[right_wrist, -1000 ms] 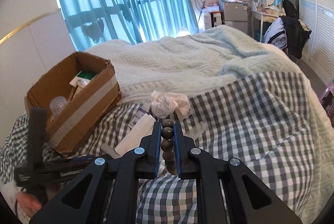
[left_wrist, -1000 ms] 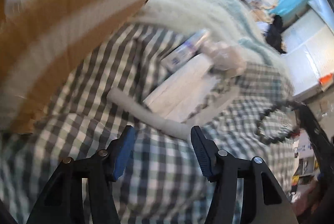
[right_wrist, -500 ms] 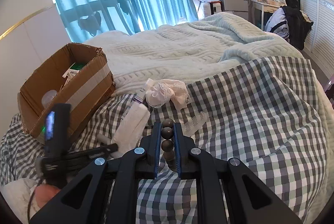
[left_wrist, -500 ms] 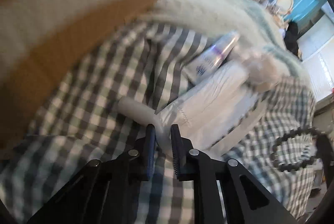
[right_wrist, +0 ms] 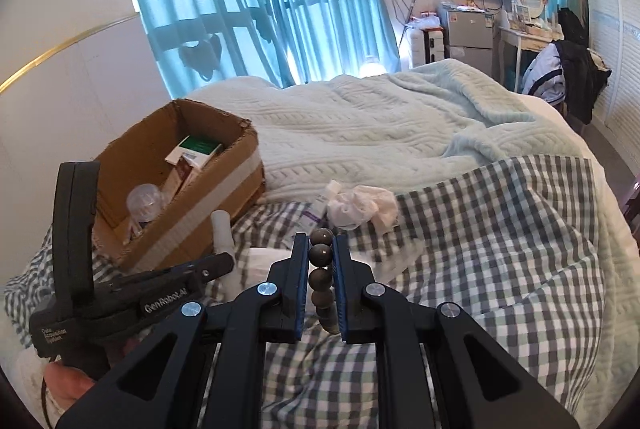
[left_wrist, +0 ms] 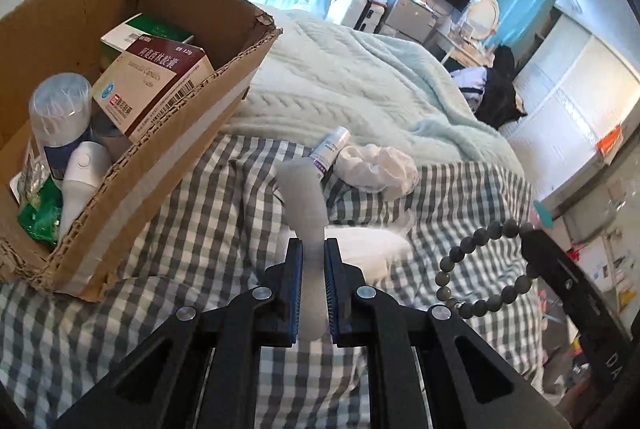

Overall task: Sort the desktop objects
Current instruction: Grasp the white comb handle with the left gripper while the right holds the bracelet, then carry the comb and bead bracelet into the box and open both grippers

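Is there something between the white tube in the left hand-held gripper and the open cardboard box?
Nothing visible blocks it. The left hand-held gripper holds the white tube above the checked cover, and the cardboard box sits up and to the left in the left wrist view. Only the box's near wall must be cleared.

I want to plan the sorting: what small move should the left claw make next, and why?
Probably carry the white tube over the cardboard box and release it there. The left claw is already shut on it, and the box, close on its left, holds other sorted items.

Grey-checked bedspread (right_wrist: 500, 229), seemingly white tube (left_wrist: 304, 205)
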Demonstrator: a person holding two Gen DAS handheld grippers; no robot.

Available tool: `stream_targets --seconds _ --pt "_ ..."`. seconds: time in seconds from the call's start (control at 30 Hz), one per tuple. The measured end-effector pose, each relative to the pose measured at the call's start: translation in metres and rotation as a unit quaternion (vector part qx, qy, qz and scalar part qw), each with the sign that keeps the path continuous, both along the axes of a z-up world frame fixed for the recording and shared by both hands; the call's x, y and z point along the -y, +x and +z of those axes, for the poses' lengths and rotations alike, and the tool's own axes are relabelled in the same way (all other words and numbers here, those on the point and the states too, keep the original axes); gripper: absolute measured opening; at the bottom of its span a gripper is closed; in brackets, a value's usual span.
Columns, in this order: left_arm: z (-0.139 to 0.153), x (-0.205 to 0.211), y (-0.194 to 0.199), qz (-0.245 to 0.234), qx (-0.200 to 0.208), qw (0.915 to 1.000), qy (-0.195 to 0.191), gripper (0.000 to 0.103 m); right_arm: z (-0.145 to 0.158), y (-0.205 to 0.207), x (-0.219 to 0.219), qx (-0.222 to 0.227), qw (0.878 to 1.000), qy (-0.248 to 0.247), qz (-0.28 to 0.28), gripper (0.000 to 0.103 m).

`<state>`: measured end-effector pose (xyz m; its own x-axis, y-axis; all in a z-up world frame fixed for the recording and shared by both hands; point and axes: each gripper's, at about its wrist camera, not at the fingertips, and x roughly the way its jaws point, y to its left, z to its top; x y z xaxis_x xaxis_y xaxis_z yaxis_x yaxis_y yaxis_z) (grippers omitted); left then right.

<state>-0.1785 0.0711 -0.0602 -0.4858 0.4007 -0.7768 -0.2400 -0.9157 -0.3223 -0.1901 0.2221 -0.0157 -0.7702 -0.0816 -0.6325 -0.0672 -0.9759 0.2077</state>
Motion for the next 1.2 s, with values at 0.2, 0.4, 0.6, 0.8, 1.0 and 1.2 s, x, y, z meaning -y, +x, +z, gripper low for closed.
stream_targets --seconds 0.2,0.4,0.6,0.8,1.0,1.2 --pt "-0.037 -0.002 -0.005 -0.003 0.023 0.9991 -0.036 0.011 -0.007 -0.003 0.004 0.010 1.000 0.001 -0.002 0.011" --pt "-0.029 -0.001 -0.005 -0.006 0.001 0.9997 -0.025 0.011 -0.016 -0.011 0.001 0.019 1.000 -0.004 0.001 0.011" --pt "0.017 0.007 -0.002 -0.006 -0.045 0.9990 0.003 0.011 0.002 -0.020 0.015 0.009 1.000 -0.002 0.022 0.011" --pt "0.097 0.038 -0.009 0.020 -0.102 0.9938 0.039 0.011 0.052 -0.041 0.053 -0.027 0.997 -0.011 0.073 0.011" --pt "0.138 0.096 -0.037 0.085 -0.127 0.9882 -0.005 0.011 0.073 -0.084 0.108 -0.035 0.990 -0.037 0.134 0.011" --pt "0.113 0.143 -0.067 0.125 -0.114 0.9831 -0.070 0.011 0.056 -0.134 0.149 -0.015 0.985 -0.060 0.161 0.011"
